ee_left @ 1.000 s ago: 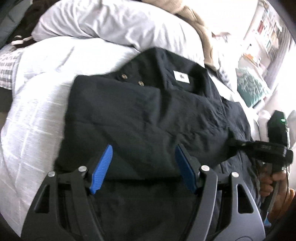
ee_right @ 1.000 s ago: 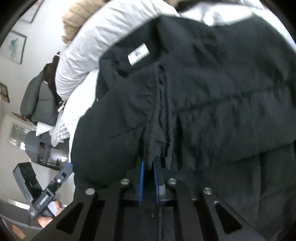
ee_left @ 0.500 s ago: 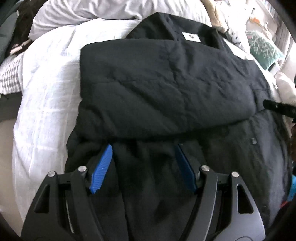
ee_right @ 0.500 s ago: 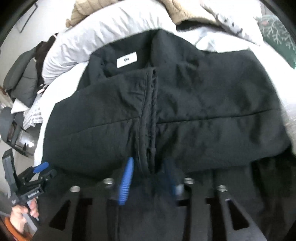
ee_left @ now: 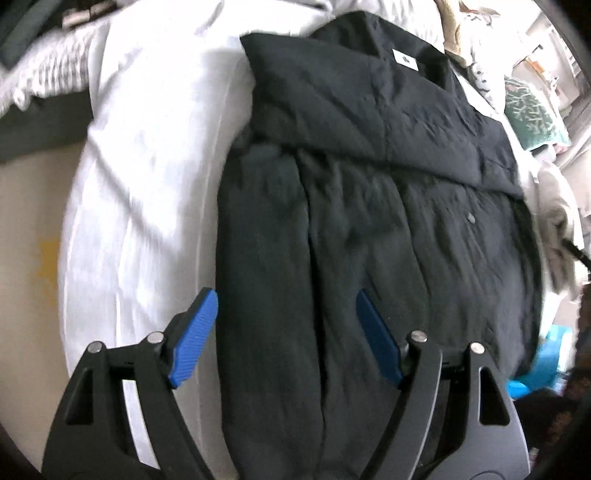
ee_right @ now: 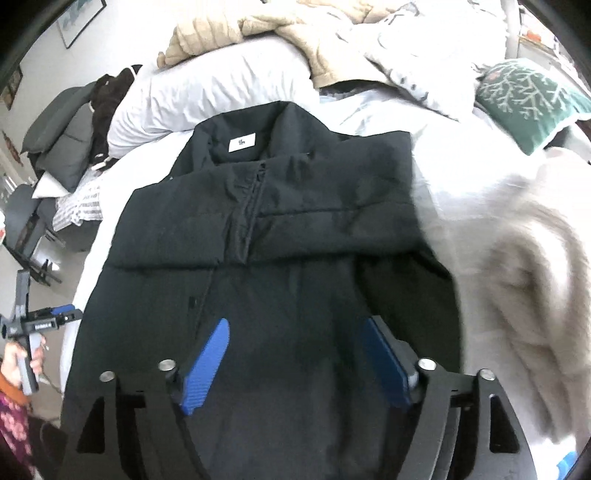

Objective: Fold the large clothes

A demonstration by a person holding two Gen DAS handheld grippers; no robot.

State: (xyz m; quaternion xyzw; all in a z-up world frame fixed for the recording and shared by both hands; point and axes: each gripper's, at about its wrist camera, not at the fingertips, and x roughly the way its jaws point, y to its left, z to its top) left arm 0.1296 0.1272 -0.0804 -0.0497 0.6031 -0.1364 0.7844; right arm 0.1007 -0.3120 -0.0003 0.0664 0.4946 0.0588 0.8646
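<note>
A large black padded jacket [ee_left: 369, 229] lies flat on a white bed [ee_left: 147, 184], collar with a white label [ee_left: 405, 60] at the far end, both sleeves folded across its chest. It also shows in the right wrist view [ee_right: 280, 236], where the sleeve cuffs meet at the middle. My left gripper [ee_left: 286, 314] is open and empty above the jacket's lower left edge. My right gripper [ee_right: 295, 336] is open and empty above the jacket's lower middle. The left gripper [ee_right: 64, 315] also shows at the far left of the right wrist view.
White pillows [ee_right: 221, 92] and a beige blanket [ee_right: 295, 33] lie beyond the collar. A green patterned cushion [ee_right: 528, 99] sits at the far right. A cream garment [ee_right: 524, 280] lies beside the jacket's right side. The bed's left edge drops to the floor [ee_left: 29, 240].
My right gripper let go of the sleeve cuffs and opened, then drew back toward the hem. My left gripper stayed open and pulled back down and left along the jacket.
</note>
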